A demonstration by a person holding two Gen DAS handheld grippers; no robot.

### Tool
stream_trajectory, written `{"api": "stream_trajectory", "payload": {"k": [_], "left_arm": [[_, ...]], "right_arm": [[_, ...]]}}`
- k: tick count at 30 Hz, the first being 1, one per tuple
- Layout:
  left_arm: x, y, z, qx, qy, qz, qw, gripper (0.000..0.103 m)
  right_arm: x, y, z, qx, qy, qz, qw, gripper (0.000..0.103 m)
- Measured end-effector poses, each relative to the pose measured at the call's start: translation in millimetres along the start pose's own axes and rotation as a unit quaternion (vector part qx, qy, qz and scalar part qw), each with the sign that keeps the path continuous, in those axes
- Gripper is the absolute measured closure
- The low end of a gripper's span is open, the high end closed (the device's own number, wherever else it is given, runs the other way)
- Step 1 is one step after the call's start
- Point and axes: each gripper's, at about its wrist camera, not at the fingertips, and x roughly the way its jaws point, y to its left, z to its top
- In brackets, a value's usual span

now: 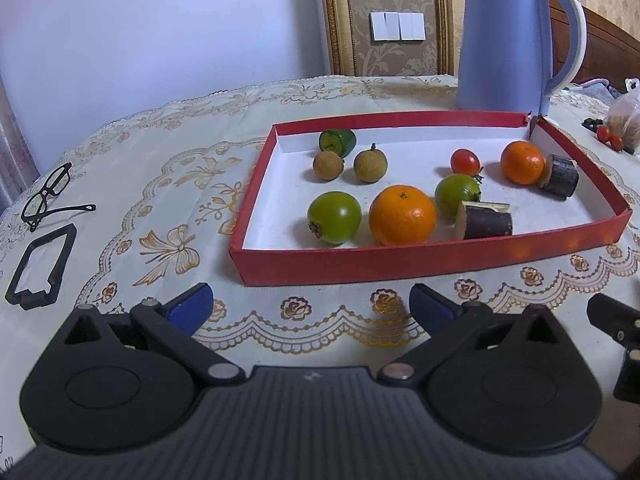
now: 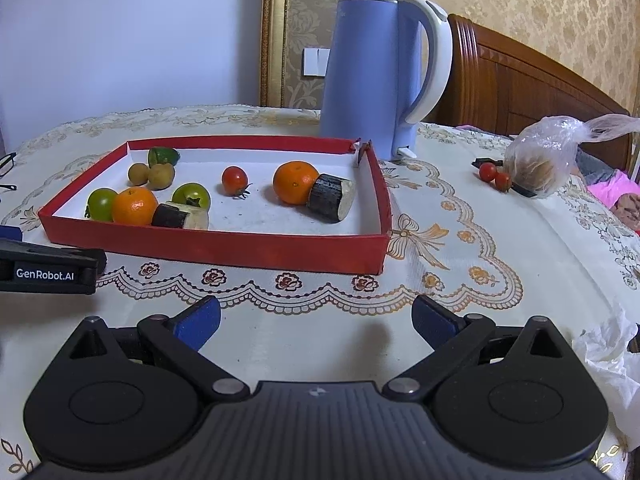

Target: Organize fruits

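Note:
A red box lid (image 1: 400,266) (image 2: 240,250) with a white floor holds two oranges (image 1: 402,215) (image 2: 295,182), two green round fruits (image 1: 334,217), two brown longans (image 1: 370,165), a red tomato (image 1: 465,161) (image 2: 234,179), a green cut piece (image 1: 337,142) and two dark sugarcane chunks (image 1: 486,220) (image 2: 331,198). Two more red tomatoes (image 2: 494,175) lie on the cloth at the right. My left gripper (image 1: 310,306) is open and empty, in front of the box. My right gripper (image 2: 316,320) is open and empty, in front of the box's right half.
A blue kettle (image 2: 370,76) stands behind the box. A plastic bag (image 2: 540,160) with brown contents lies at the right. Glasses (image 1: 50,196) and a black frame (image 1: 40,268) lie at the left. Crumpled tissue (image 2: 608,356) sits near the right edge.

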Motion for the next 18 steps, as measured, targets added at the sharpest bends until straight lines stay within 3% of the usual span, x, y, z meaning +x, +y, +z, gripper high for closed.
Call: {"api": "stream_trajectory", "payload": {"k": [18], "left_arm": [[-0.1,-1.8,-0.6,0.003,-0.002,0.000,1.0000,0.000]], "right_arm": [[2.6,-0.1,-0.8,-0.001,-0.001,0.001,1.000,0.001]]}}
